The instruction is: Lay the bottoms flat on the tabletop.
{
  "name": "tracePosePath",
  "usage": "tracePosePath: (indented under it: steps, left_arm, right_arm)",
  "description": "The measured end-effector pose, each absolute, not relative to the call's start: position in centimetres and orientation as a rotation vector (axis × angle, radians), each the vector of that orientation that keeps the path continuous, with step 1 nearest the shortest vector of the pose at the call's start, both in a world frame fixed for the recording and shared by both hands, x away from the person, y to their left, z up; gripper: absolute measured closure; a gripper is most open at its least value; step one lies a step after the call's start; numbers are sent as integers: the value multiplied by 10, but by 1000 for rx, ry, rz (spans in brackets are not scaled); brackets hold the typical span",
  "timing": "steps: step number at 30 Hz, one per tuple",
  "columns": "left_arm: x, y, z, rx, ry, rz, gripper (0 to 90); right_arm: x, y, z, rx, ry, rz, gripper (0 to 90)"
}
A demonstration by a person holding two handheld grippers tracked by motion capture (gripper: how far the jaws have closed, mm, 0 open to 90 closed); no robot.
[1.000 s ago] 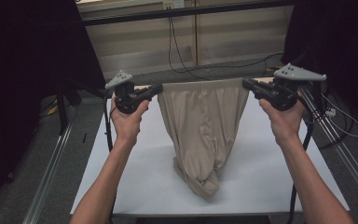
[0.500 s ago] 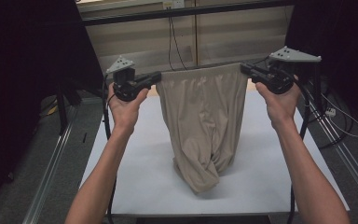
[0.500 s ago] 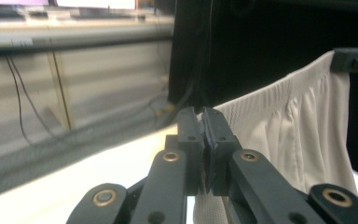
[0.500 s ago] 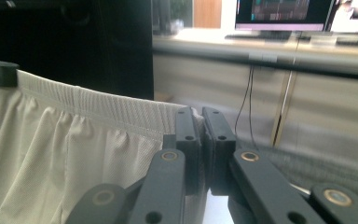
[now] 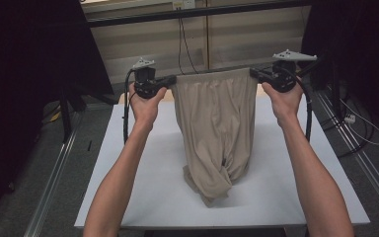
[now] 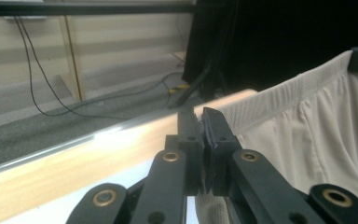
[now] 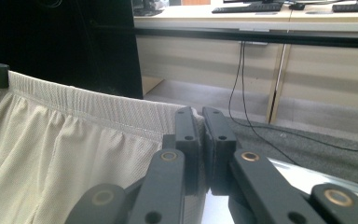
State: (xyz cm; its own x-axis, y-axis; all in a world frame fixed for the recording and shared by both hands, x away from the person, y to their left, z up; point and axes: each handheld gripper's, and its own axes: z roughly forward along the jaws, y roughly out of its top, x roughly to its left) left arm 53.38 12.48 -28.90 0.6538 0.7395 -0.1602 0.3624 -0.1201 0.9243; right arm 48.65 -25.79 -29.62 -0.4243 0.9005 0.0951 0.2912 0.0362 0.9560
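Beige shorts (image 5: 216, 129) hang above the white worktop (image 5: 128, 168), hem bunched on it, left tongs (image 5: 170, 80) and right tongs (image 5: 254, 74) each clamped on a waistband corner, spreading the garment flat for laying down.

Both forearms are bare, with no sleeves showing. The left black two-jaw gripper (image 5: 170, 79) and the right black two-jaw gripper (image 5: 253, 73) each carry a grey three-cornered plate on top and trail a black cable. Their matte black linkage arms have brass-coloured pivot rings.
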Motion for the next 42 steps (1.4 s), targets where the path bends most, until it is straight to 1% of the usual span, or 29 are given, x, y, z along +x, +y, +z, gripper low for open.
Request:
tracePosePath:
  steps: [3,5,8,9,10,11,12,13,16,19,21,22,23,24,25,26,28,31,32,33,34,36,37,38,39,41,42]
  left_arm:
    - [541,126,-289,1720,903,418,870]
    - [545,127,-294,1713,919,398,870]
    - [549,127,-306,1744,937,395,870]
    - [551,127,-311,1758,936,392,869]
    - [552,126,-322,1765,951,382,869]
    - [552,126,-322,1765,951,382,868]
    - [554,125,-331,1778,970,366,868]
    - [554,125,-331,1778,970,366,867]
    - [559,126,-346,1792,1002,344,865]
    - [561,125,-352,1802,1019,345,863]
    - [560,124,-356,1801,1030,369,852]
    - [559,123,-359,1800,1038,374,833]
    - [559,122,-362,1800,1056,391,784]
    - [558,122,-368,1796,1104,425,580]
    - [558,122,-368,1796,1104,425,508]
    - [558,124,-372,1798,1126,414,508]
    - [556,127,-376,1812,1148,430,349]
    - [549,133,-379,1843,1127,442,323]
    - [542,136,-380,1848,1124,448,254]
    - [542,136,-380,1848,1124,448,243]
    - [532,140,-381,1850,1114,434,227]
    - [519,144,-384,1851,1098,422,183]
    - [519,144,-384,1851,1098,422,180]
    - [512,145,-387,1848,1093,417,180]
    - [504,145,-389,1856,1084,410,178]
    - [487,145,-393,1883,1053,395,162]
    - [478,144,-395,1895,1031,389,161]
  right_arm:
    - [497,-254,-293,1209,1753,1397,856]
    - [500,-253,-294,1214,1756,1390,857]
    - [507,-251,-304,1234,1777,1378,856]
    - [509,-251,-310,1247,1793,1371,856]
    - [513,-249,-322,1273,1817,1340,856]
    - [513,-249,-322,1273,1817,1340,856]
    - [516,-248,-331,1293,1826,1328,857]
    - [517,-248,-335,1302,1830,1321,856]
    - [520,-247,-345,1323,1850,1302,855]
    - [522,-245,-349,1328,1863,1288,855]
    - [524,-243,-352,1328,1877,1257,850]
    - [525,-243,-353,1337,1879,1257,841]
    - [526,-244,-355,1346,1880,1247,812]
    - [527,-244,-359,1381,1869,1192,678]
    - [527,-244,-359,1381,1869,1192,678]
    - [527,-245,-361,1390,1867,1180,631]
    - [521,-248,-366,1397,1868,1169,540]
    - [515,-251,-369,1391,1883,1171,508]
    - [506,-254,-372,1375,1899,1184,492]
    - [506,-254,-372,1375,1899,1184,492]
    - [493,-254,-376,1364,1923,1197,473]
    - [478,-251,-380,1330,1962,1216,473]
    - [469,-249,-382,1313,1981,1226,473]
    - [469,-249,-382,1313,1981,1226,473]
    - [460,-247,-384,1292,1999,1226,473]
    - [440,-243,-387,1258,2023,1238,469]
    - [421,-240,-388,1220,2041,1234,471]
